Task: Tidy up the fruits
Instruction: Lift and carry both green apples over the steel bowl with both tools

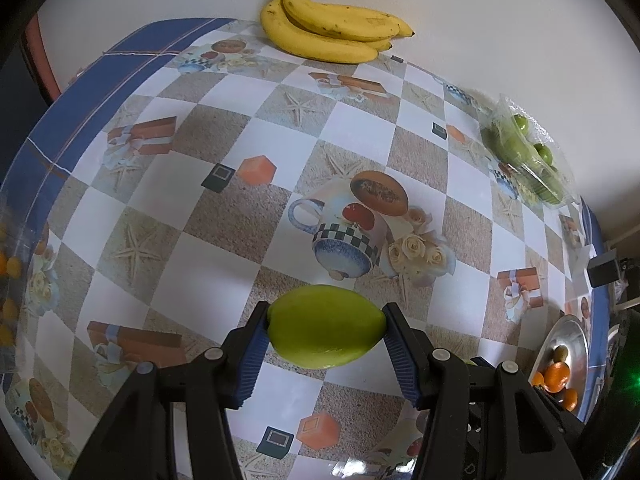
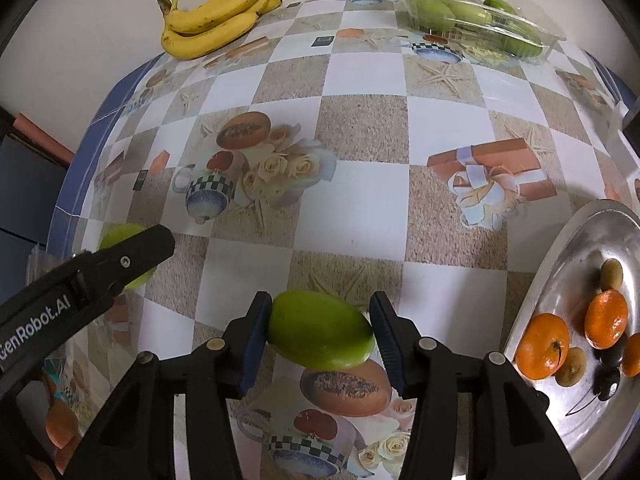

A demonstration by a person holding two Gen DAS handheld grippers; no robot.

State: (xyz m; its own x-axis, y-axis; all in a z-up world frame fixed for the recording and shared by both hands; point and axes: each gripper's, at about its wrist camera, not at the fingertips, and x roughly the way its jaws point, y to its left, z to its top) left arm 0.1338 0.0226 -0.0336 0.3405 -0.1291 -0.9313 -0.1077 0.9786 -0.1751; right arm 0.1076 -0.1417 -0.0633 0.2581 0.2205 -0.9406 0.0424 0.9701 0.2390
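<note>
My left gripper (image 1: 326, 320) is shut on a green oval fruit (image 1: 326, 326), with both blue pads pressing its ends above the patterned tablecloth (image 1: 224, 140). The right wrist view shows that gripper's finger (image 2: 132, 256) at the left, covering part of the same fruit (image 2: 118, 236). My right gripper (image 2: 320, 320) is open around a second green fruit (image 2: 322, 330), which sits tilted. The left pad touches it and a thin gap shows at the right pad. A metal tray (image 2: 560, 256) with oranges (image 2: 544, 346) and small yellowish fruits lies to the right.
A bunch of bananas (image 2: 216, 20) lies at the far edge by the wall. A clear plastic box of green fruits (image 2: 476, 16) stands at the far right. Orange fruits in clear plastic (image 1: 8, 272) show at the left edge. The table's blue border (image 1: 80, 92) curves along the left.
</note>
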